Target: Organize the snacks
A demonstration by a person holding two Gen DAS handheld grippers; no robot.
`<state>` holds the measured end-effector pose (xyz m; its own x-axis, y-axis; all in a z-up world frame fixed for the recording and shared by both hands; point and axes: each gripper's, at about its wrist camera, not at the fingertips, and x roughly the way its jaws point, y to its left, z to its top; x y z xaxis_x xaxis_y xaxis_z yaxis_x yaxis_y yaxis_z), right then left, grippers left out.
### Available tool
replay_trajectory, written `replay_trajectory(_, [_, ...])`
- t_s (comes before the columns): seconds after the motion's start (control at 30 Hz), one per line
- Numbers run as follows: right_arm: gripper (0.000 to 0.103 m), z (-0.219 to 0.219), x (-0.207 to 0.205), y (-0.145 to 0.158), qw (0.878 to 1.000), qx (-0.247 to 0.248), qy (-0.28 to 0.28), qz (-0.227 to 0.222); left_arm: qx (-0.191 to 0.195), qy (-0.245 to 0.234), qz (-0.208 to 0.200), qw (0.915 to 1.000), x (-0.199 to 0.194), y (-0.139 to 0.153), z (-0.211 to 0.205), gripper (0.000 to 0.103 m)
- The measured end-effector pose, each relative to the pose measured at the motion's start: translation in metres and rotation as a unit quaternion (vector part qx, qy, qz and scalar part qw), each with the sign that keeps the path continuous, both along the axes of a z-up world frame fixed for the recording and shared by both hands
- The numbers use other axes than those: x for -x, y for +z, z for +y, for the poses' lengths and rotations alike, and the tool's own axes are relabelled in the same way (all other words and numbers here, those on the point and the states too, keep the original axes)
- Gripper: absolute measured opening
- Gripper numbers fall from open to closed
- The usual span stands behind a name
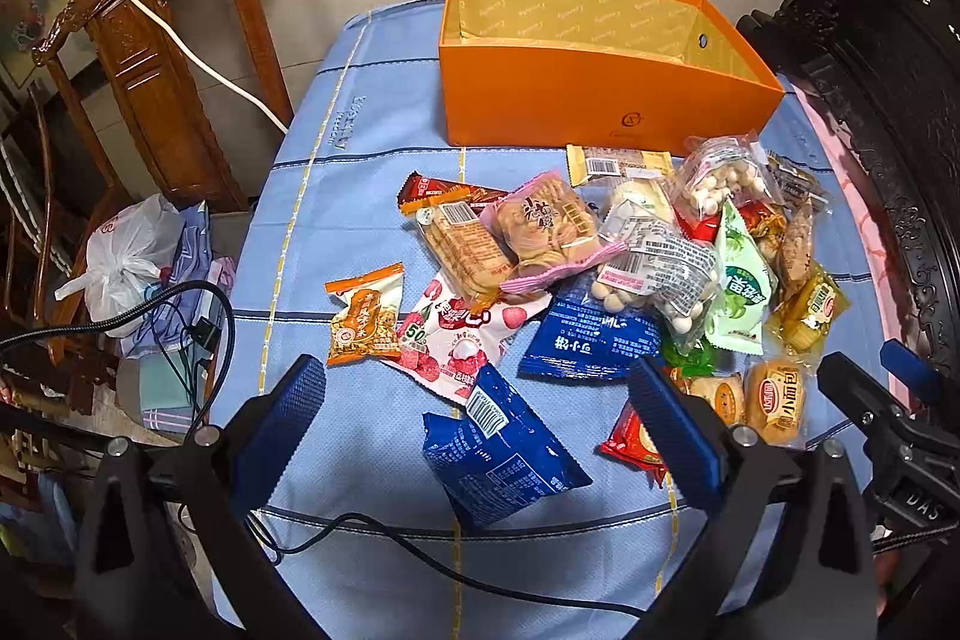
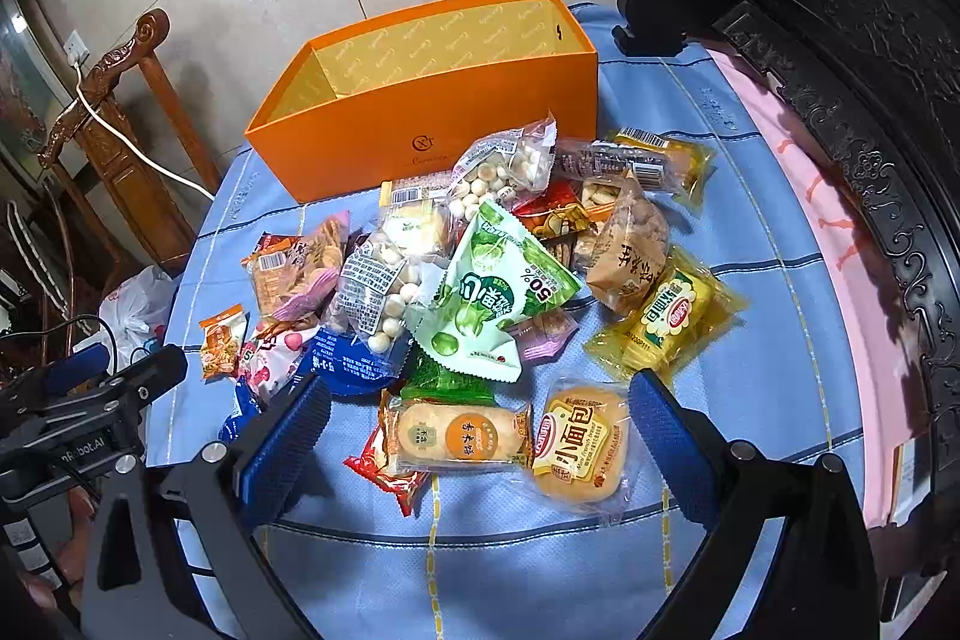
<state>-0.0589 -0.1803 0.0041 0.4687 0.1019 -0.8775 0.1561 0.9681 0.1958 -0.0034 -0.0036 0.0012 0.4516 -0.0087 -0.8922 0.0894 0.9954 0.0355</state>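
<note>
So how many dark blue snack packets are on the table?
2: one dark blue foil packet nearest the left hand-held gripper, another under the clear bag of white balls. Others may be buried.

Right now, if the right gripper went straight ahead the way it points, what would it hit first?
Most likely the round bread packet and the rice cracker packet, which lie side by side between its open jaws, nearest of the pile. Depth is unclear; the orange box stands well behind.
</note>
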Motion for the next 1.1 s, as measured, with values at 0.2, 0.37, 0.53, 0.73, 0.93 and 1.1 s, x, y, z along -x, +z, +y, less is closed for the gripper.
replay_trajectory(0.2, [0.100, 0.0002, -0.0002, -0.0002, 1.000, 0.000, 0.000, 0.000, 0.000, 0.000, 0.000, 1.0000, -0.0002, 0.0000, 0.0000, 0.099])
replay_trajectory(0.37, [0.100, 0.0002, -0.0003, 0.0000, 1.000, 0.001, 0.001, 0.001, 0.000, 0.001, 0.001, 1.0000, -0.0003, 0.0001, 0.0001, 0.099])
replay_trajectory(0.53, [0.100, -0.0003, -0.0007, 0.0003, 1.000, 0.001, 0.000, 0.001, 0.000, 0.000, 0.001, 1.0000, 0.0005, -0.0015, -0.0003, 0.099])
replay_trajectory(0.73, [0.100, -0.0024, 0.0010, 0.0010, 1.000, 0.001, 0.000, 0.002, 0.000, 0.001, 0.001, 1.0000, 0.0003, -0.0016, -0.0002, 0.099])
replay_trajectory(0.93, [0.100, -0.0008, -0.0001, 0.0001, 1.000, 0.002, 0.000, 0.002, 0.000, 0.001, 0.002, 1.0000, 0.0012, -0.0045, -0.0016, 0.099])
replay_trajectory(1.1, [0.100, -0.0011, 0.0007, -0.0010, 1.000, 0.001, -0.001, 0.004, 0.000, 0.001, 0.003, 1.0000, 0.0028, -0.0053, -0.0023, 0.099])
